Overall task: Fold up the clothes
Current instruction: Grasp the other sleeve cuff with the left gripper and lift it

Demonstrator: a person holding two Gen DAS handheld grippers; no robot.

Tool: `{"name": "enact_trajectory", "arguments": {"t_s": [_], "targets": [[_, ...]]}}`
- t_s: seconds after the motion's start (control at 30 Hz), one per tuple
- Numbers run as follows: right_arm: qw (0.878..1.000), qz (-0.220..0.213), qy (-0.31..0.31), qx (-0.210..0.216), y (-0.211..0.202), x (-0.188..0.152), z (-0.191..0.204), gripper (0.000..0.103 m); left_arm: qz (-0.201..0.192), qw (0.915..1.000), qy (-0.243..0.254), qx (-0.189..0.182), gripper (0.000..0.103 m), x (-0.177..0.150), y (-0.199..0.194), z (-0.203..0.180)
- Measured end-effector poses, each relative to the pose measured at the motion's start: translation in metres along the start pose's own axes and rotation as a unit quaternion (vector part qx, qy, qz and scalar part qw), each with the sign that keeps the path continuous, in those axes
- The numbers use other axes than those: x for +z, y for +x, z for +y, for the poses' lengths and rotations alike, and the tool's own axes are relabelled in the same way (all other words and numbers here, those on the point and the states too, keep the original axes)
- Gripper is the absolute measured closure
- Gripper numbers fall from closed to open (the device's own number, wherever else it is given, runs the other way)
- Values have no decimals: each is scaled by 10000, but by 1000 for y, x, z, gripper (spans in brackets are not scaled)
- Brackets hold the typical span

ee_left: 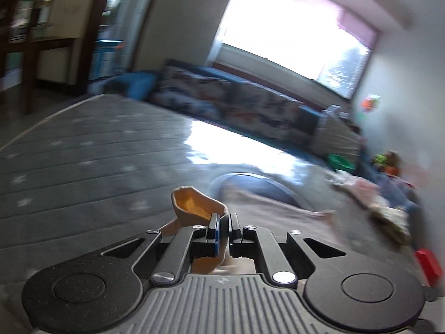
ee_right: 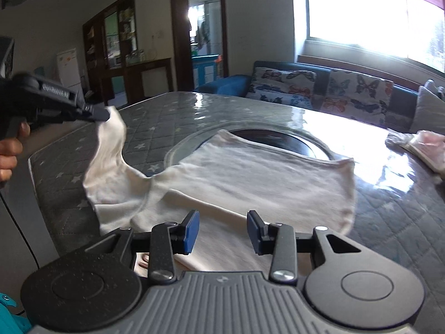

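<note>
A white T-shirt (ee_right: pixel 250 178) lies partly folded on the grey quilted table cover (ee_right: pixel 403 217). My left gripper (ee_left: pixel 224 220) is shut on the shirt's sleeve (ee_left: pixel 194 204) and holds it lifted above the table. In the right wrist view the left gripper (ee_right: pixel 104 114) shows at the far left, pinching the raised sleeve (ee_right: pixel 109 144). My right gripper (ee_right: pixel 224 229) is open and empty, just above the shirt's near folded edge.
A dark round inset (ee_right: pixel 278 139) lies in the table under the shirt's far edge. More clothes (ee_right: pixel 420 147) lie at the right. A sofa with butterfly cushions (ee_right: pixel 333 89) stands behind the table under a bright window (ee_right: pixel 375 14).
</note>
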State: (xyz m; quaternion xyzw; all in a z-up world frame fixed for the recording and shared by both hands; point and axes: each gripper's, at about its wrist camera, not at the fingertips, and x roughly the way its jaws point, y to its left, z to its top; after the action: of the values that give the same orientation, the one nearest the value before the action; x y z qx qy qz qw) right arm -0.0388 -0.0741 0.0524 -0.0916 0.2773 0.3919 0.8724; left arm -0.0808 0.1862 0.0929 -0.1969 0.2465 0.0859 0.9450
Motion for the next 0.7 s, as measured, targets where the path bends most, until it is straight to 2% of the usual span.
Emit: {"name": "enact_trajectory", "arguments": {"t_s": [0.1,0.27,0.43,0.5,0.53,0.6,0.67,0.7], "targets": [[9998,-58,138,-98,-10,-6,-13,65,130,9986,165,-480,97,0,11,-33],[9988,-154,355,-295,-27,-15,-32,65,339,9916,505,-1139,97,-8,31,-89],[9969,-158,592,-494,-39,-27,-48,65,705,9829,707,-1545,97,-28,51,-129],[9961,-144,692,-532,-42,-31,-53,65,899,9800,792,-1589,96,-38,58,-137],[9958,-137,723,-551,-43,-32,-55,65,1004,9782,860,-1605,94,-43,61,-141],[9951,-125,784,-590,-45,-35,-59,65,1175,9742,950,-1674,85,-52,63,-141],[9946,-128,818,-619,-46,-36,-60,65,1331,9700,1022,-1758,81,-61,64,-139],[9944,-130,835,-629,-47,-36,-61,65,1370,9684,1055,-1796,75,-64,63,-137]]}}
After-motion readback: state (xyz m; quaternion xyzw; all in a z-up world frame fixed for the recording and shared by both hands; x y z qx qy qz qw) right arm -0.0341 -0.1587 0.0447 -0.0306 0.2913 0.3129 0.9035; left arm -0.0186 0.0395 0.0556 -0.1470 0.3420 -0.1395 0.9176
